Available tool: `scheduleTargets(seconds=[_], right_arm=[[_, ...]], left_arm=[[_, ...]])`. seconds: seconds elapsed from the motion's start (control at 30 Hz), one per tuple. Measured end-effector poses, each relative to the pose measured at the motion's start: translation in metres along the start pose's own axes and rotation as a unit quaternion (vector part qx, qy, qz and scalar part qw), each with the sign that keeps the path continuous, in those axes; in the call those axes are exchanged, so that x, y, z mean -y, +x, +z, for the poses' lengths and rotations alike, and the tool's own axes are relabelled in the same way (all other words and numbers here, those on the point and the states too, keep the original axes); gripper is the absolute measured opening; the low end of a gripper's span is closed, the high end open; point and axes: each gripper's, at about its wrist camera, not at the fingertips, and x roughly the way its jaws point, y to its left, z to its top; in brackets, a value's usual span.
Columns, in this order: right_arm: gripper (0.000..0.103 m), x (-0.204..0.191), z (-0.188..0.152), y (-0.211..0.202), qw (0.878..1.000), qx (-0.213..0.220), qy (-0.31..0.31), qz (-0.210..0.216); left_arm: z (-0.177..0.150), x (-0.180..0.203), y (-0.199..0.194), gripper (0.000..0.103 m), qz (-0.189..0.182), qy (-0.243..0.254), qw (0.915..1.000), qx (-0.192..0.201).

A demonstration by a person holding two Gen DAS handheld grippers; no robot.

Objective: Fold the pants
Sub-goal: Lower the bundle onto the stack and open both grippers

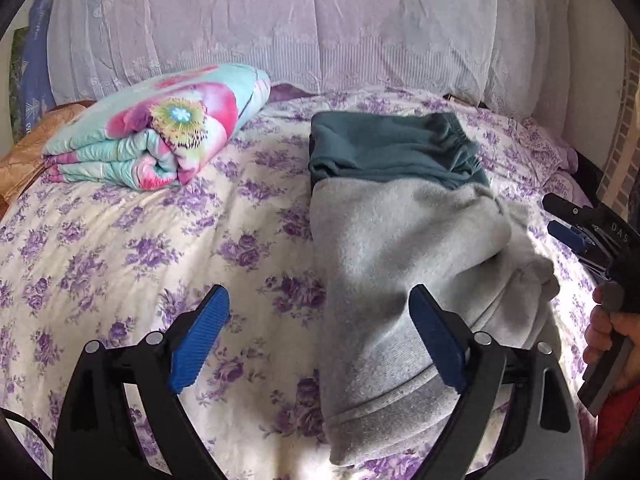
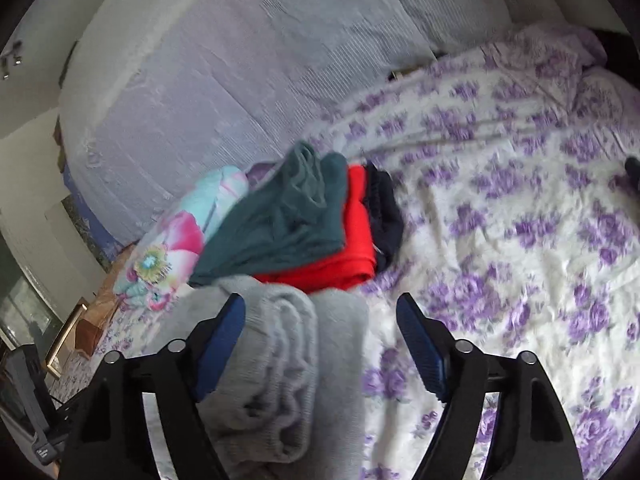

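Grey sweatpants [image 1: 396, 256] lie folded on the floral bedsheet [image 1: 120, 240], their near end between and under my left fingers. My left gripper [image 1: 320, 332] is open and empty, just above the pants' left edge. In the right wrist view the grey pants [image 2: 288, 364] lie bunched below my right gripper [image 2: 320, 344], which is open with the cloth between its fingers but not pinched. The right gripper also shows in the left wrist view [image 1: 576, 224], at the pants' right side.
Folded teal pants [image 1: 392, 148] lie just beyond the grey ones, on top of red [image 2: 352, 248] and dark navy [image 2: 386, 216] garments. A folded flowered quilt [image 1: 160, 136] sits at the left. A lace-covered headboard [image 1: 280, 20] stands behind.
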Motion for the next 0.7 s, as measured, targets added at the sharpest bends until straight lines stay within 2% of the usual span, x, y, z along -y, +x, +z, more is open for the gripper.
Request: scheduleTargets(seconds=[0.07, 0.13, 0.23, 0.3, 0.37, 0.4, 0.5, 0.6, 0.7], right_arm=[[0.07, -0.026, 0.0, -0.008, 0.999, 0.014, -0.04, 0.019], [0.061, -0.045, -0.004, -0.007, 0.997, 0.007, -0.069, 0.036], [0.056, -0.057, -0.013, 0.003, 0.994, -0.014, -0.1, 0.04], [0.056, -0.052, -0.015, 0.013, 0.994, -0.033, -0.103, 0.016], [0.055, -0.034, -0.019, 0.032, 0.994, -0.083, -0.076, 0.012], [0.055, -0.027, -0.023, 0.037, 0.993, -0.094, -0.064, 0.008], [0.056, -0.02, -0.03, 0.041, 0.993, -0.099, -0.065, 0.005], [0.056, -0.021, -0.03, 0.037, 0.994, -0.092, -0.059, 0.008], [0.056, -0.027, -0.026, 0.024, 0.996, -0.069, -0.059, 0.006]], left_arm=[[0.005, 0.008, -0.003, 0.088, -0.018, 0.008, 0.9998, 0.005], [0.004, 0.018, 0.001, 0.088, -0.024, 0.021, 0.9995, -0.001], [-0.005, 0.026, 0.017, 0.088, 0.005, 0.049, 0.9986, -0.021], [-0.01, 0.024, 0.033, 0.09, 0.016, 0.055, 0.9974, -0.045], [-0.011, 0.015, 0.048, 0.09, -0.009, 0.027, 0.9964, -0.08], [-0.011, 0.01, 0.051, 0.09, -0.022, 0.016, 0.9957, -0.089], [-0.011, 0.001, 0.056, 0.091, -0.048, -0.006, 0.9934, -0.103], [-0.013, 0.002, 0.052, 0.09, -0.048, -0.004, 0.9944, -0.094], [-0.013, 0.012, 0.032, 0.089, -0.03, 0.025, 0.9978, -0.054]])
